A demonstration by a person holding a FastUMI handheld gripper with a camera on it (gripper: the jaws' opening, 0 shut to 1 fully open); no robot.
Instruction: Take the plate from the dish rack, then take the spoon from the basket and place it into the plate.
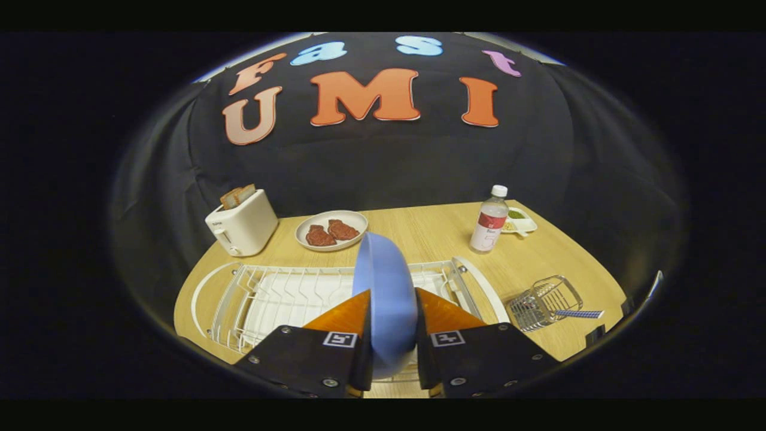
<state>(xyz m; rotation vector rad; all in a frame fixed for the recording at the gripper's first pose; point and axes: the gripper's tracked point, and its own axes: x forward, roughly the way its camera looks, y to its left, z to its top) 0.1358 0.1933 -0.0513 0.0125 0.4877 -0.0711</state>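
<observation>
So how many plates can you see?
2. The blue plate stands on edge over the dish rack, clamped between the gripper fingers. A white plate with two pieces of meat sits behind the rack, beside the toaster.

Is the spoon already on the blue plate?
No, the spoon lies in the wire basket, while the gripper holds the blue plate upright.

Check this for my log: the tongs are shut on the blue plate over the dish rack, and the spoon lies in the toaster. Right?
Not quite. In the gripper view the tongs do grip the blue plate over the dish rack, but the spoon rests in the wire basket, not the toaster.
</observation>
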